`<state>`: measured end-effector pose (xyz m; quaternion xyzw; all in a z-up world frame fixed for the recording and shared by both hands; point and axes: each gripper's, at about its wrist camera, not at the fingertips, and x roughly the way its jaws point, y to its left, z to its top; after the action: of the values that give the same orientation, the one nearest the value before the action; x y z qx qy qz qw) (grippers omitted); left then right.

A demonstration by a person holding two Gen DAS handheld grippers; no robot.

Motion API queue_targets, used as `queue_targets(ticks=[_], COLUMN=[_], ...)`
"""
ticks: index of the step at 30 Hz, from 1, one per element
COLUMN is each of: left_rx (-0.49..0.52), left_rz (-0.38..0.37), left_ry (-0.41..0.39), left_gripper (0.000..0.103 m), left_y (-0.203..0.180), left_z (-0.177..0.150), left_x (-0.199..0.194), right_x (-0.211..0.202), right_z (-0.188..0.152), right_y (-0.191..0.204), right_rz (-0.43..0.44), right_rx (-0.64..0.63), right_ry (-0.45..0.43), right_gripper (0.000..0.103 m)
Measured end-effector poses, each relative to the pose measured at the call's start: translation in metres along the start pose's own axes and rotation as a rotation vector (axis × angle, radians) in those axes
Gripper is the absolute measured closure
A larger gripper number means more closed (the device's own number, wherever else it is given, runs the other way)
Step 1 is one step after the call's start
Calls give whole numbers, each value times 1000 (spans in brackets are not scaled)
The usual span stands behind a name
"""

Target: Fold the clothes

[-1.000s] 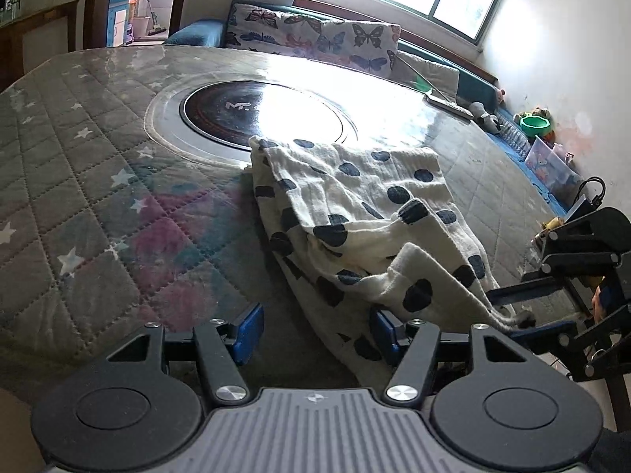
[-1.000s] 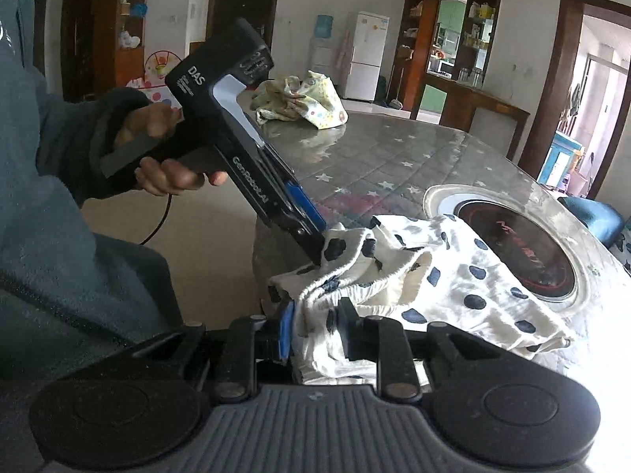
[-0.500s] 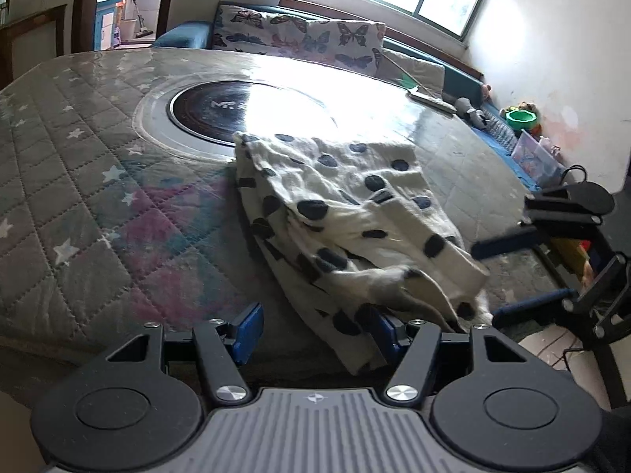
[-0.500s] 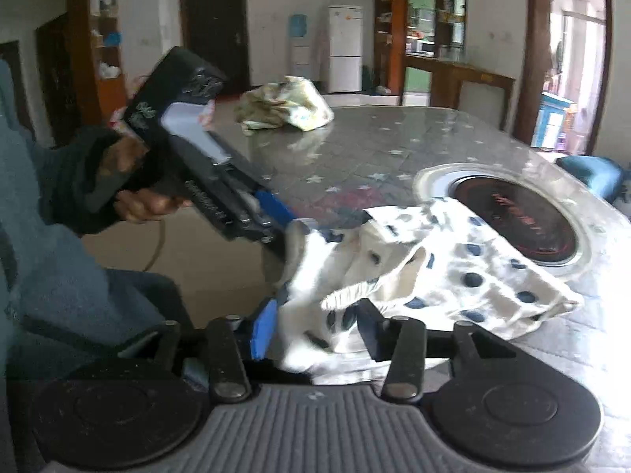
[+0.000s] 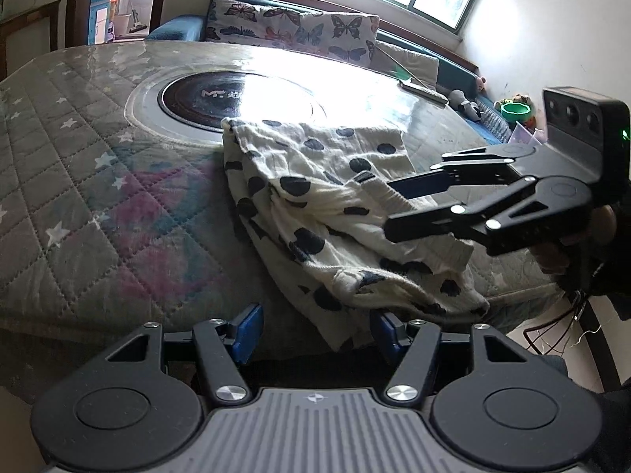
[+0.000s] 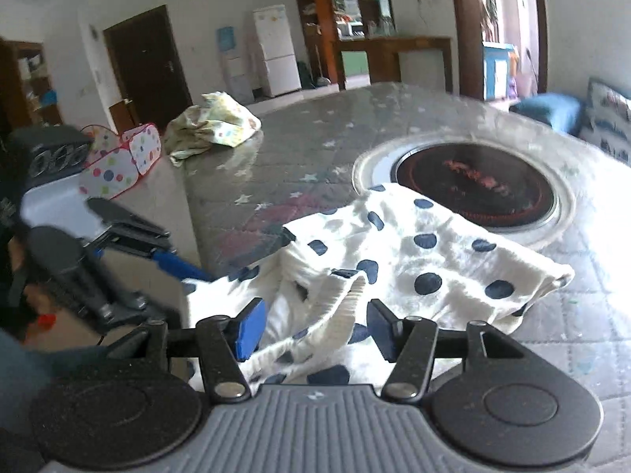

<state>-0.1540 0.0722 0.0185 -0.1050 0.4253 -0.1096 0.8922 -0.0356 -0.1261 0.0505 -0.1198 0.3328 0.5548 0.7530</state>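
Note:
A white garment with dark polka dots lies crumpled on the quilted table cover, from the round hob to the near edge, with a hem hanging over it; it also shows in the right wrist view. My left gripper is open at the table's near edge, and the hanging hem lies by its right finger. My right gripper is open with a ribbed edge of the garment lying loose between its jaws. In the left wrist view the right gripper sits over the garment's right side.
A round black hob with a silver rim is set in the table behind the garment. A second crumpled cloth with coloured dots lies at the far table corner. A butterfly-print sofa stands behind the table.
My right gripper has opened and let go of the garment's edge, then moved in over the garment. The garment has settled flatter on the table. My left gripper stays open.

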Motion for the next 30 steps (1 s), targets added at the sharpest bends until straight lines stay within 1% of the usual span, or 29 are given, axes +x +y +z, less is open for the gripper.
queue_targets(ticks=[2, 3, 4, 7, 9, 14, 20, 22, 25, 26, 30], left_rx=[-3, -3, -4, -15, -24, -25, 3, 13, 24, 27, 31], left_rz=[-5, -7, -7, -9, -9, -15, -11, -21, -17, -13, -12], left_ry=[11, 16, 22, 34, 36, 30, 17, 19, 42, 49, 59], left_gripper=[39, 39, 39, 39, 38, 37, 37, 37, 37, 37, 38], left_y=[0, 0, 0, 4, 7, 8, -1, -4, -8, -9, -11], left_z=[-3, -5, -6, -10, -12, -13, -6, -4, -2, -2, 0], left_x=[1, 1, 1, 1, 0, -3, -4, -1, 6, 8, 13], right_x=[7, 9, 9, 4, 0, -1, -3, -4, 3, 9, 22], right_z=[2, 2, 2, 5, 7, 13, 20, 22, 26, 28, 34], right_y=[-1, 0, 1, 10, 16, 13, 8, 6, -4, -9, -28], right_rz=[25, 46, 59, 141, 214, 104, -30, -75, -168, -214, -288], right_rx=[17, 22, 21, 21, 23, -2, -32, -42, -48, -48, -4], right_ry=[6, 4, 1, -29, -41, -52, -65, -70, -59, -55, -52], right_gripper=[60, 62, 68, 69, 69, 68, 68, 68, 61, 61, 58])
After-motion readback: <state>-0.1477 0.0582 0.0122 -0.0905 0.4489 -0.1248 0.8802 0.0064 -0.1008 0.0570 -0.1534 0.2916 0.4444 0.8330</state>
